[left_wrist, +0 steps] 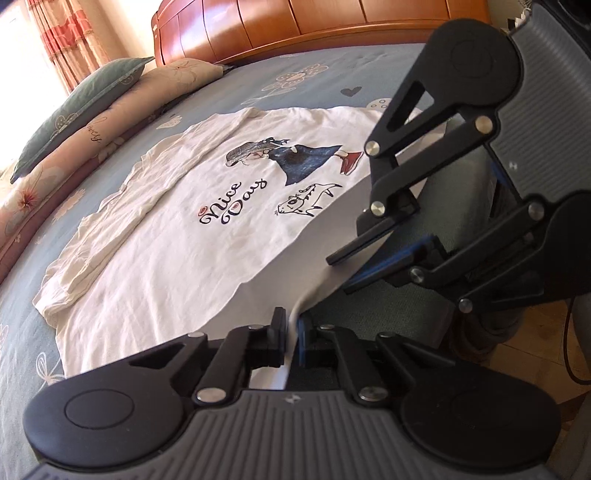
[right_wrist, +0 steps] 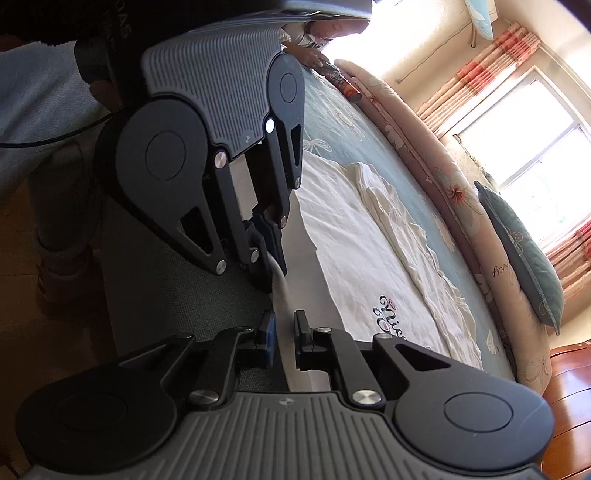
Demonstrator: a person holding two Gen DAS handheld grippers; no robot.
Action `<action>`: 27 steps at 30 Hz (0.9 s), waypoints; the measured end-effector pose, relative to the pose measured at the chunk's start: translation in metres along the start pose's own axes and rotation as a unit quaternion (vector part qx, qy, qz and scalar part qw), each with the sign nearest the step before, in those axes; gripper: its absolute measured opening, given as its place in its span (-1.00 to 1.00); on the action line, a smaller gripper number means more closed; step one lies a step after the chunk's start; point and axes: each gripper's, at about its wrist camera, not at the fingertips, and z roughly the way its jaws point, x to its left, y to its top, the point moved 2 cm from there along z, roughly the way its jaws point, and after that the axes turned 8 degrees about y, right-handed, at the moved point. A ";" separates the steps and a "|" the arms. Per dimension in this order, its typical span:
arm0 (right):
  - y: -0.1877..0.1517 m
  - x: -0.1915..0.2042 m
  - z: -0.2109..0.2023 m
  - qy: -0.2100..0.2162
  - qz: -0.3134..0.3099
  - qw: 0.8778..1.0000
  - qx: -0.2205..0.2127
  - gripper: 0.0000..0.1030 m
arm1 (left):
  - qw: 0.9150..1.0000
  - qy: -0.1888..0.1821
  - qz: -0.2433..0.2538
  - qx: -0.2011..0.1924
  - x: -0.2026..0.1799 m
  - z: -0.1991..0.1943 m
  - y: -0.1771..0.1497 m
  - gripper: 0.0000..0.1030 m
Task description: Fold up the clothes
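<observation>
Blue-grey bedsheet [left_wrist: 325, 74], printed with pale flowers and hearts, covers the bed; a wooden headboard [left_wrist: 295, 26] rises at its far end. On the sheet, spread flat with one side already folded over lengthwise, lies the white T-shirt [left_wrist: 166, 251], its near edge reaching the bed's edge. Beyond the shirt, along the far side of the bed, runs a long pink floral bolster [left_wrist: 74, 147] bearing cursive writing too small to read, and a grey-green pillow [left_wrist: 85, 99] leans on it. Red-and-cream curtains [right_wrist: 480, 74] hang by the window behind them. Across the shirt's front runs "Nice Day" in looping script, beside a cartoon figure in a blue dress and a small outlined animal. At the shirt's near edge, the left gripper [left_wrist: 291, 339] is clamped on the hem. Just along that same edge, the right gripper [right_wrist: 283, 332] has its 2 fingers nearly together, the white hem between them; whether the pads press it I cannot tell.
</observation>
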 end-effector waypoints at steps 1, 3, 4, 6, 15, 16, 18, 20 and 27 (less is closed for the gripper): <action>-0.001 0.004 0.002 -0.006 -0.009 1.000 0.005 -0.74 | 1.000 -0.001 -0.004 -0.002 0.001 -0.001 0.000 -0.92; -0.004 0.010 0.010 -0.027 -0.031 0.999 0.012 -0.71 | 1.000 -0.006 -0.007 -0.004 0.002 -0.003 0.000 -0.92; -0.005 0.012 0.014 -0.037 -0.041 0.998 0.016 -0.71 | 1.000 -0.005 -0.009 -0.006 0.003 -0.004 0.001 -0.92; -0.005 0.015 0.019 -0.052 -0.052 0.997 0.022 -0.73 | 1.000 -0.007 -0.007 -0.008 0.004 -0.006 0.000 -0.85; 0.002 0.002 0.007 -0.047 0.002 0.999 0.009 -0.96 | 0.998 0.028 0.056 -0.005 -0.014 -0.006 -0.003 -0.89; 0.000 0.005 0.009 -0.044 -0.005 0.999 0.014 -0.96 | 0.998 0.030 0.054 -0.007 -0.013 -0.007 -0.003 -0.93; -0.004 0.010 0.014 -0.044 -0.018 0.999 0.024 -0.96 | 0.998 0.028 0.051 -0.008 -0.011 -0.011 -0.002 -0.99; -0.004 0.010 0.010 -0.032 -0.011 0.999 0.022 -0.98 | 0.999 0.013 0.050 -0.006 -0.009 -0.018 -0.002 -1.00; -0.010 0.004 -0.005 0.035 0.043 0.998 0.040 -0.98 | 0.998 -0.056 -0.009 0.038 -0.007 -0.028 -0.014 -1.00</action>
